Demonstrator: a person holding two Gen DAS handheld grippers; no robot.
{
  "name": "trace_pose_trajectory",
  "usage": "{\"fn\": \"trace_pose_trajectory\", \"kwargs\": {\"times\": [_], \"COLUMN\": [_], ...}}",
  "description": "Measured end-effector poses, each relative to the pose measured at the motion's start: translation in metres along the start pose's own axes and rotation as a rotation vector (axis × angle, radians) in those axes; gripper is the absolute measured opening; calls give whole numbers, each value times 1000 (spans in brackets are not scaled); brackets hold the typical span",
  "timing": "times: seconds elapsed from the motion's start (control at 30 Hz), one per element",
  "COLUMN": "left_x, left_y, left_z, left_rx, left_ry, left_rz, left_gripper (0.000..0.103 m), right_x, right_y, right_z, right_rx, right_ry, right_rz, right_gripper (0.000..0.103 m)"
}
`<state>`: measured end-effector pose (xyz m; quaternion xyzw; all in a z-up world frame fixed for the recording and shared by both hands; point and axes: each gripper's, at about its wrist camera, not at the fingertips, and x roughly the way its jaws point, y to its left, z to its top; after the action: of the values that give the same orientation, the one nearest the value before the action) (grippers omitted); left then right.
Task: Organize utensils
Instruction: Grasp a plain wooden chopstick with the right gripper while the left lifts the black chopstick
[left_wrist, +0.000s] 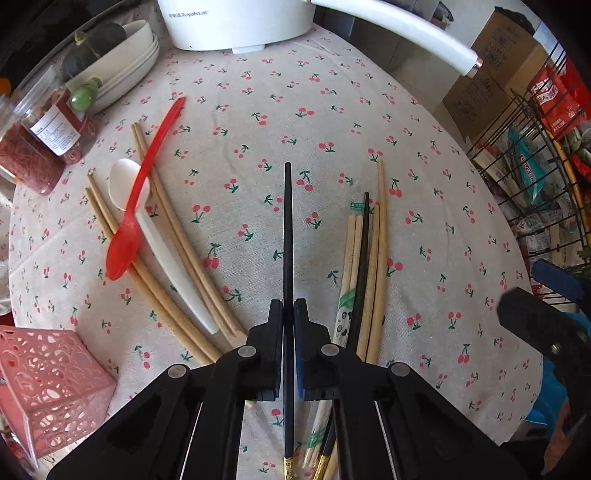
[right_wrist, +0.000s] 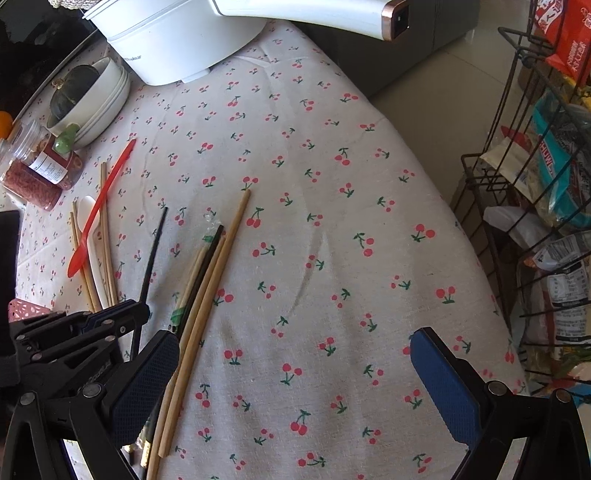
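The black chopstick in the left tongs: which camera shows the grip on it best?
The left wrist view. There the black chopstick runs straight up the middle, clamped between the shut left tongs, its tip out over the tablecloth. The right wrist view shows it only from the side at the frame's left edge, partly hidden.

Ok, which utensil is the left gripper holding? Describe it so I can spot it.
On the cherry-print tablecloth, between the red plastic spoon pile and the bundle of pale wooden chopsticks, lies one thin black chopstick. It lies alone, clamped in the left gripper jaws.
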<state>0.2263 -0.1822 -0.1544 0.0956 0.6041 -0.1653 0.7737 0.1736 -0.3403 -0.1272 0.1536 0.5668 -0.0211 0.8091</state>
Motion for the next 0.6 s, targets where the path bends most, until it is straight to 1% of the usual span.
{"fn": "trace_pose_trajectory", "kwargs": {"times": [0.13, 0.2, 0.27, 0.37, 0.4, 0.47, 0.5, 0.53, 0.57, 0.6], "left_x": [-38, -58, -77, -99, -104, -109, -110, -112, -113, -114], "left_y": [19, 30, 47, 64, 69, 80, 83, 88, 91, 94], "left_z": [-24, -41, -61, -88, -96, -108, -113, -117, -119, -121], "left_rx": [-13, -24, -42, -68, -79, -98, -108, -120, -128, -132], "left_ry": [-74, -109, -141, -187, -201, -223, -232, -236, -235, -237], "left_rz": [-20, -39, -55, -71, -77, -88, -91, -95, -104, -114], "left_gripper": [5, 5, 5, 5, 5, 5, 5, 5, 5, 5], "right_x": [14, 23, 33, 47, 50, 58, 62, 62, 62, 64], "right_y": [9, 13, 17, 26, 30, 36, 38, 41, 44, 46], "right_z": [2, 3, 2, 1, 1, 1, 1, 1, 2, 3], "right_rx": [-4, 6, 17, 16, 11, 6, 3, -6, -20, -34], "right_ry": [26, 47, 67, 86, 88, 93, 95, 74, 67, 63], "right_rz": [10, 24, 41, 54, 58, 65, 59, 41, 17, -3], "right_gripper": [103, 100, 89, 76, 74, 62, 58, 56, 53, 52]}}
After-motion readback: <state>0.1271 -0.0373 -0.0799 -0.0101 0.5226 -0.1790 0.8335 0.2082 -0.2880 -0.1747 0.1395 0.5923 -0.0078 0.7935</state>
